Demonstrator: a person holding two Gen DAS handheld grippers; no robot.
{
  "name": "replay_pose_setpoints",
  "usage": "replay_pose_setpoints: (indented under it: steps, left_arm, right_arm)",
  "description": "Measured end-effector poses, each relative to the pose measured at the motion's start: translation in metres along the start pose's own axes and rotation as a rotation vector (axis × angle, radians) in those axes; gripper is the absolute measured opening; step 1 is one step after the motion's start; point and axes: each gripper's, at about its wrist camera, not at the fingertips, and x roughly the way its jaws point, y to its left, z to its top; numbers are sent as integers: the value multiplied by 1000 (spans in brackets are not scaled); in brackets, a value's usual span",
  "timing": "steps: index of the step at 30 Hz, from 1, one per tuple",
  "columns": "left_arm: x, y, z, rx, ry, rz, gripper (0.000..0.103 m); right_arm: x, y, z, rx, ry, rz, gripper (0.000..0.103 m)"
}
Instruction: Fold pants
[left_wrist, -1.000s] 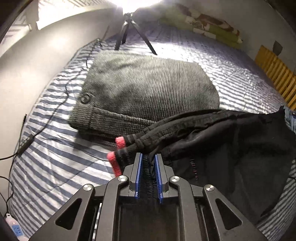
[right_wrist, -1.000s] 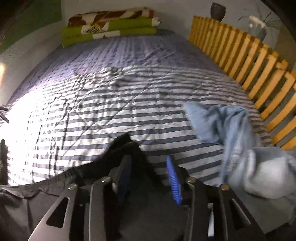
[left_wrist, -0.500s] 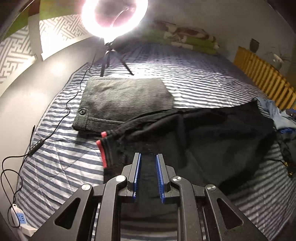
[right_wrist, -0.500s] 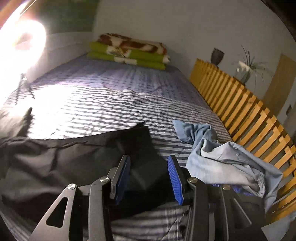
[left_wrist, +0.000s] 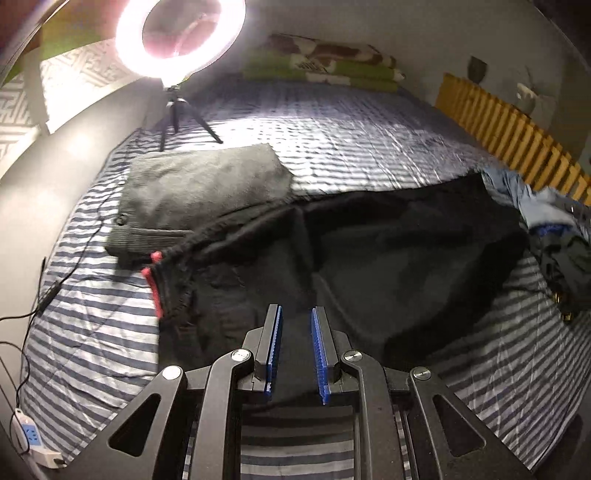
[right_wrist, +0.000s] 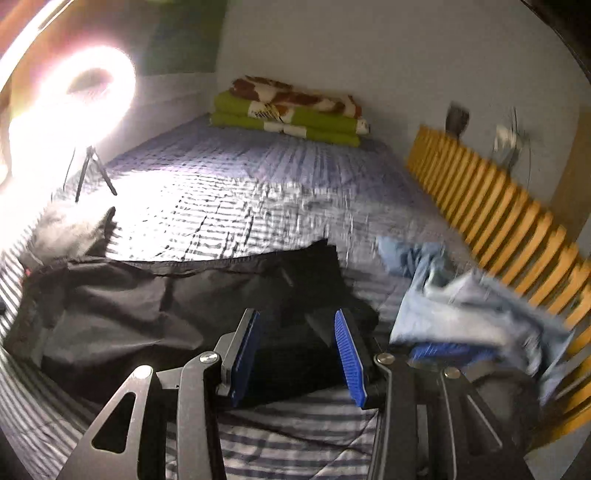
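Note:
Black pants (left_wrist: 388, 258) lie spread across the striped bed, their red-trimmed end (left_wrist: 157, 295) at the left. My left gripper (left_wrist: 296, 308) hovers above their near edge, open, with nothing between its blue pads. In the right wrist view the same pants (right_wrist: 147, 306) stretch leftward, and my right gripper (right_wrist: 296, 313) stands wide open above their right end, holding nothing. Both views are slightly blurred.
Folded grey pants (left_wrist: 199, 188) lie at the far left beside a ring light (left_wrist: 181, 37) on a tripod. A crumpled light-blue garment (right_wrist: 472, 306) sits at the right by the yellow wooden rail (right_wrist: 498, 206). Folded blankets (right_wrist: 291, 110) lie far back. A power strip (left_wrist: 29, 439) rests at the left edge.
My left gripper has let go of the bunched black fabric. Both grippers have drawn back and up, and the pants now lie spread out on the bed.

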Motion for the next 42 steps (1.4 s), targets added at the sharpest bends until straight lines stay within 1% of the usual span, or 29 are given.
replay_pose_setpoints:
  steps: [2,5,8,10,12,13,14,15,16,17,18,19,20,22,23,24,25,26,27,30,33,34,36,37,38,39,40,41,42]
  left_arm:
    - [8,-11,-6,34,6,-12,17]
    - [22,-25,-16,69,12,-33,20]
    - [35,-47,-31,101,21,-108,24]
    - [45,-72,-43,162,46,-147,25]
    - [56,-103,-47,267,72,-179,25]
    - [59,-111,-46,281,72,-184,25]
    - [63,-118,-44,285,74,-196,26]
    - [69,-123,-40,275,80,-212,32]
    - [73,-125,-38,272,82,-213,40]
    - [78,-128,-35,278,80,-202,42]
    - [84,-130,-32,287,72,-176,42]
    - [87,-132,-31,291,68,-167,42]
    - [90,-133,-30,292,64,-163,42]
    - [96,-128,-24,262,69,-177,42]
    - [98,-124,-22,239,76,-192,42]
    - [98,-118,-18,213,78,-206,42]
    - [97,-111,-14,190,76,-224,42]
    - [95,-106,-11,178,70,-235,42]
    - [92,-102,-7,170,58,-241,42]
    - [82,-88,-1,148,31,-258,42]
    - [64,-70,4,123,-17,-240,42]
    - [58,-61,7,105,-33,-233,42]
    - [50,-46,10,68,-50,-239,42]
    - [44,-41,10,58,-52,-241,42]
    - [40,-36,9,46,-53,-249,42]
    - [37,-34,7,35,-50,-270,42]
    - [36,-39,4,41,-42,-300,42]
    - [36,-47,0,65,-38,-313,42]
    - [37,-65,-5,126,-29,-323,43]
  right_arm:
    - [9,-24,-8,96,34,53,39]
    - [24,-48,-26,183,72,91,41]
    - [48,-70,-50,266,116,103,43]
    - [66,-83,-67,331,145,123,43]
    - [86,-97,-84,419,189,157,43]
    - [100,-101,-90,454,238,176,43]
    - [107,-101,-91,460,262,193,43]
    - [115,-100,-91,458,274,202,43]
    - [120,-99,-89,455,275,194,43]
    - [126,-96,-86,452,270,195,43]
    - [132,-94,-83,457,269,214,43]
    - [137,-92,-79,468,270,237,45]
    - [147,-89,-75,485,276,265,48]
    - [161,-83,-70,501,282,282,51]
    - [165,-77,-67,499,263,272,49]
    - [166,-72,-62,485,252,265,43]
    - [166,-68,-57,473,253,274,18]
    - [165,-63,-49,456,267,300,3]
    - [160,-60,-42,442,255,302,3]
    - [135,-55,-9,351,142,219,0]
    - [115,-67,24,367,45,169,0]
    - [114,-71,33,372,28,151,0]
    - [113,-79,48,369,11,88,0]
    - [113,-80,51,365,25,80,2]
    - [113,-80,51,366,45,103,4]
    - [113,-78,48,366,83,160,5]
    - [113,-75,44,356,110,195,18]
    - [108,-72,34,336,131,197,37]
    - [105,-72,25,325,132,179,45]
